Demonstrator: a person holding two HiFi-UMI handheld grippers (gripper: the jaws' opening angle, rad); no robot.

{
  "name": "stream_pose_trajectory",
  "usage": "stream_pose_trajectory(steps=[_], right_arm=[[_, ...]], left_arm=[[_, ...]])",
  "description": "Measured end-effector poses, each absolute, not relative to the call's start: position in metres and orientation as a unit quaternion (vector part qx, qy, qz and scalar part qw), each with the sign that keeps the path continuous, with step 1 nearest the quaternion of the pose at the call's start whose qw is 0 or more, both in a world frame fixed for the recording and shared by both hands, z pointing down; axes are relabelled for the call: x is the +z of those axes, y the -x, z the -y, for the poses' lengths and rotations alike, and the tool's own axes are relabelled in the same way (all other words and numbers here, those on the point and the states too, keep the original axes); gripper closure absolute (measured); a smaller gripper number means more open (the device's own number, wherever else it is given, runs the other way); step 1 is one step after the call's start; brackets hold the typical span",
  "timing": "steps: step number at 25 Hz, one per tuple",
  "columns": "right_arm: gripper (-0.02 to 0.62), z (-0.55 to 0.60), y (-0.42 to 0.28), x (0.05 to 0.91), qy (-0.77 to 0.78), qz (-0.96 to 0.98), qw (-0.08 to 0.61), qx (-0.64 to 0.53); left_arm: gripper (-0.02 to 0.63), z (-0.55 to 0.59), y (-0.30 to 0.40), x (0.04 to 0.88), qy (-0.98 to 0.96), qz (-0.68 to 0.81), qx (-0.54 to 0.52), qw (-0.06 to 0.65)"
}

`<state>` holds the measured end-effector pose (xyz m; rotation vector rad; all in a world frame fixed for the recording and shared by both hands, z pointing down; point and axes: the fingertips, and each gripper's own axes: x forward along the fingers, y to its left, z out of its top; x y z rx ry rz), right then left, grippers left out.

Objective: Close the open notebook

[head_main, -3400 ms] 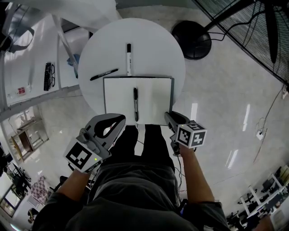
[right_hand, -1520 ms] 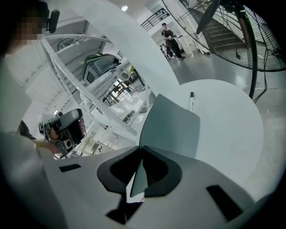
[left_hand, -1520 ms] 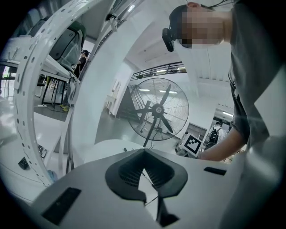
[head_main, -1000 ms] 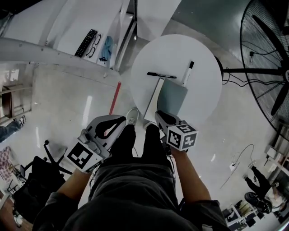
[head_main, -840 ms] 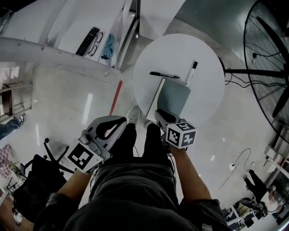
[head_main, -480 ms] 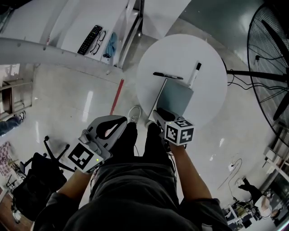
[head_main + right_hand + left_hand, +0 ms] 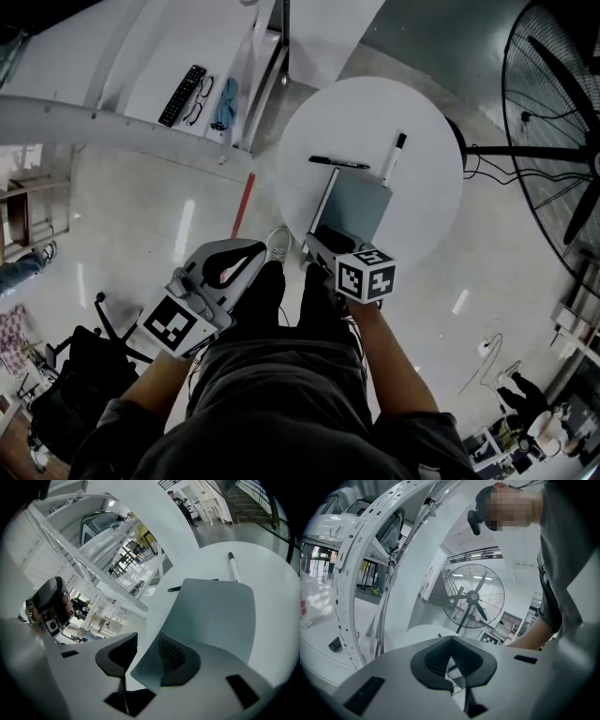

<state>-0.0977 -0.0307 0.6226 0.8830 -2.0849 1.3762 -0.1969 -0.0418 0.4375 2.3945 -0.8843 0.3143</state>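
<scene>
— Where the notebook (image 7: pixel 359 208) lay spread open with white pages up a few seconds ago, we now see its grey cover on top. It sits on the near part of the round white table (image 7: pixel 417 112), just in front of us. Do we agree?

— We do. We also note that the right gripper (image 7: pixel 325 242) has just been opening its jaws. In the right gripper view the notebook's (image 7: pixel 216 616) near rounded corner stands between the jaws of the right gripper (image 7: pixel 140 654). It lies against one ribbed black pad, and the other pad is clear of it.

— And the left gripper (image 7: pixel 246 251)?

— It hangs over the floor, off the table. In its own view we see the left gripper's (image 7: pixel 451 668) pads drawn together with nothing between them.

— On surfaces, we'd call the cover smooth and matt, a rectangle with rounded corners. A thin white strip of page edges shows along its left side in the head view.

— Its long axis runs from the right gripper away across the table, leaning slightly rightwards. The far end points at the black pen (image 7: pixel 339 162), which lies crosswise just beyond it. The white marker (image 7: pixel 392 157) with its black cap lies near the far right corner.
</scene>
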Motion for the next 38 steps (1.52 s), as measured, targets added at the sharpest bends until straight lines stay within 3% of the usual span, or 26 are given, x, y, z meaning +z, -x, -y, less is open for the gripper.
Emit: stream_pose_trajectory(steps=[13, 38], right_arm=[[0.543, 0.049, 0.038, 0.536, -0.361, 0.796, 0.163, 0.458], [0.572, 0.064, -0.042, 0.357, -0.419, 0.853, 0.054, 0.306]], left_arm=[[0.591, 0.058, 0.144, 0.386, -0.918, 0.304, 0.112, 0.226], [0.591, 0.073, 0.071, 0.295, -0.954, 0.258, 0.085, 0.127]])
